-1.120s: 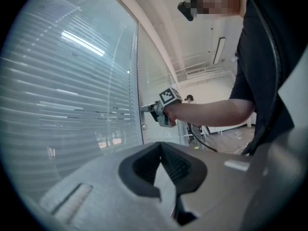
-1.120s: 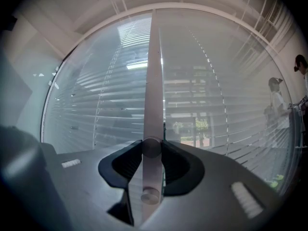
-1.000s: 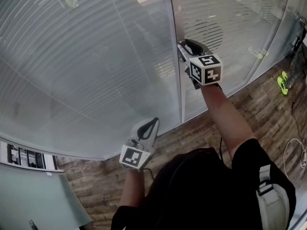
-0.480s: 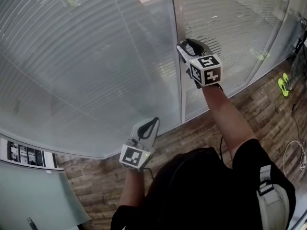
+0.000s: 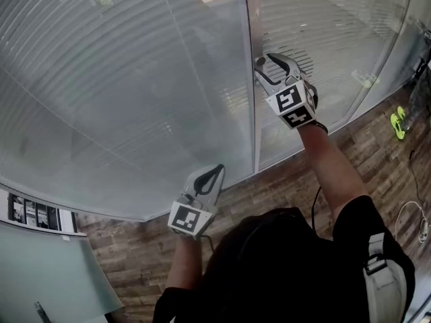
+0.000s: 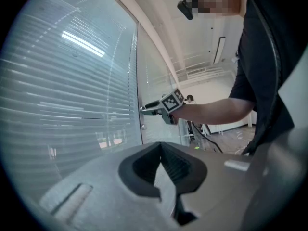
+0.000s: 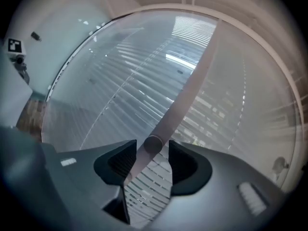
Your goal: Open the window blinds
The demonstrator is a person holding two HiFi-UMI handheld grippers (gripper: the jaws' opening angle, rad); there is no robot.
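Left hand-held gripper (image 5: 214, 171): low in the head view, near 6 o'clock, pointing level at the glass; its jaws are together with nothing between them, and it touches nothing.
Window blinds (image 5: 121, 79): behind the glass, filling the head view from 9 o'clock round to 2 o'clock; the slats run level, and the pane at 10 o'clock of the left hand-held gripper looks milky and closed.
Frame post (image 5: 250, 113): pale upright strip between the two panes, at 1 o'clock of the left hand-held gripper.
Right hand-held gripper (image 5: 271, 64): at the post, near 1 o'clock in the head view and rolled to one side; its jaws have just been opening and stand wide apart.
Knob (image 7: 153, 143): small round knob on the post, between the right jaws, with the pads not pressing on it.
Floor (image 5: 377, 153): brown wood planks, from 3 to 5 o'clock in the head view.
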